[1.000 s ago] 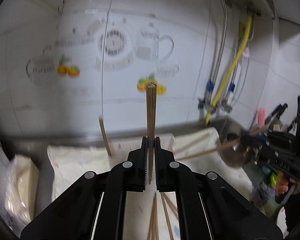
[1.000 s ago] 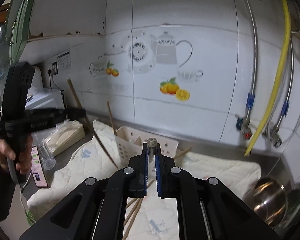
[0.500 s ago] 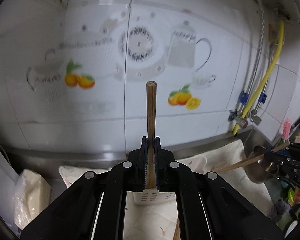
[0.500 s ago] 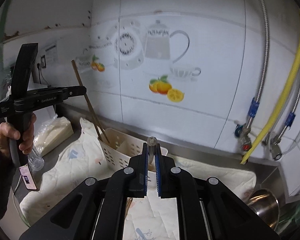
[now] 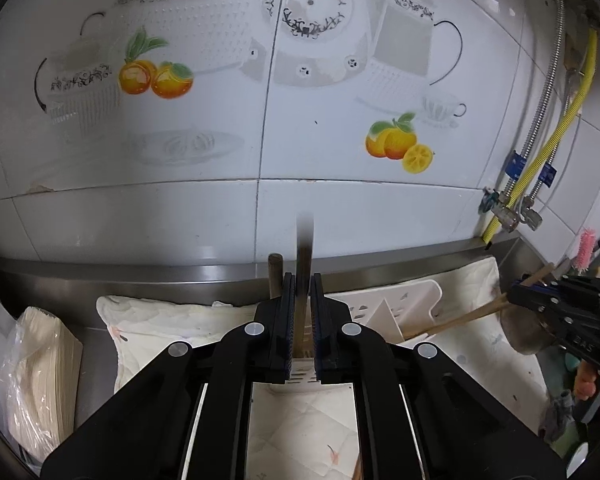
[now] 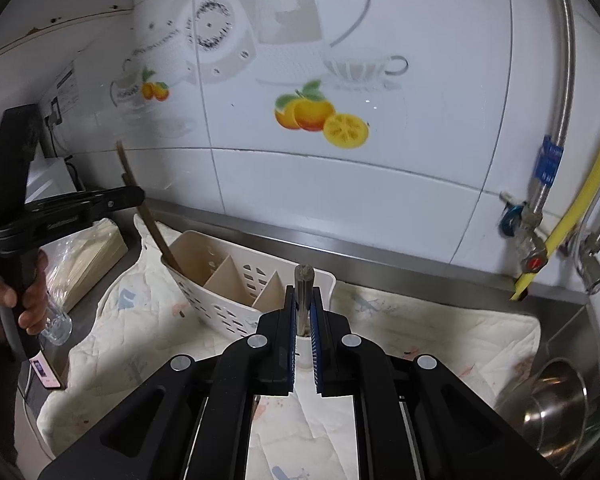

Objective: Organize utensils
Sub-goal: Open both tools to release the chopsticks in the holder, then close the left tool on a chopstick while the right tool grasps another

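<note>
Chopstick (image 5: pixel 304 256), blurred, stands between the barely parted jaws of the left gripper (image 5: pixel 302 320) above the white divided utensil basket (image 6: pixel 204 276); grip uncertain. Right gripper (image 6: pixel 303 312), at 3 o'clock, clamps a second chopstick (image 6: pixel 303 280). Step: depositing; next, lower it into a compartment.

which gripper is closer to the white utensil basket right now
Left, though not by much. The left gripper sits just above the utensil basket's left end, its chopstick dipping inside. The right gripper hangs at the right end.
</note>
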Motion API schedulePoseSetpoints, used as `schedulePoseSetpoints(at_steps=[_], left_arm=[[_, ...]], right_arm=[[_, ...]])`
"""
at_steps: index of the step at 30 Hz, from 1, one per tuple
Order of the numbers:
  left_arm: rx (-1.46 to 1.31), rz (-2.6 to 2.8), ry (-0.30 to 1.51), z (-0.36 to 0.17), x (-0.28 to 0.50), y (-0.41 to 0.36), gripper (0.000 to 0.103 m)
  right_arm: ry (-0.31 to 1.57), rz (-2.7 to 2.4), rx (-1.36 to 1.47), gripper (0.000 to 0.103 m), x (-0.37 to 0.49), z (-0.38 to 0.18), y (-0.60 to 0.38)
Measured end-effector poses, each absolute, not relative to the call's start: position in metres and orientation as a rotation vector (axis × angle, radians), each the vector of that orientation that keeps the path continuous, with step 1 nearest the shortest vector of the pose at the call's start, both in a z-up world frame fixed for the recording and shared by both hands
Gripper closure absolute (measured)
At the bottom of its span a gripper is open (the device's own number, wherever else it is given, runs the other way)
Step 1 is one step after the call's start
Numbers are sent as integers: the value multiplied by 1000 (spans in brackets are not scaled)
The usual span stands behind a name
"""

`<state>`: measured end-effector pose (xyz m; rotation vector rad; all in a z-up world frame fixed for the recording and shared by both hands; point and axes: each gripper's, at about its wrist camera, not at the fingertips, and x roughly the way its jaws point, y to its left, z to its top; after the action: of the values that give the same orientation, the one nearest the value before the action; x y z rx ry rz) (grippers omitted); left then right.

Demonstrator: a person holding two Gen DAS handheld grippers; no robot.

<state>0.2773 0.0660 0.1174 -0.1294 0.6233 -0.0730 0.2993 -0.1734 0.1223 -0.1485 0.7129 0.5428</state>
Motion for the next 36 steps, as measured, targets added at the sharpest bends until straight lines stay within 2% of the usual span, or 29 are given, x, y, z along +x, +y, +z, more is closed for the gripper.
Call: schedulePoseSetpoints(at_steps=[1, 3, 6, 11, 15, 21, 36], left_arm=[[-126, -73, 622, 118, 276, 65, 94], [-124, -77, 611, 119, 273, 64, 82], [-117, -75, 597, 123, 267, 62, 75], [-116, -75, 567, 129, 245, 58, 69], [-108, -84, 548, 127, 219, 51, 64], [-103, -122, 565, 102, 177, 35, 62], [-127, -155, 739, -1, 113, 20, 62]], right_arm=[[714, 539, -143, 96, 300, 121, -174], [706, 535, -134, 95, 301, 120, -176], [685, 523, -127, 93, 298, 123, -180], [624, 510, -106, 84, 277, 134, -195], [599, 509, -104, 82, 248, 132, -204], [606, 542, -114, 76, 193, 99, -206], [758, 554, -147, 76, 110, -11, -190]])
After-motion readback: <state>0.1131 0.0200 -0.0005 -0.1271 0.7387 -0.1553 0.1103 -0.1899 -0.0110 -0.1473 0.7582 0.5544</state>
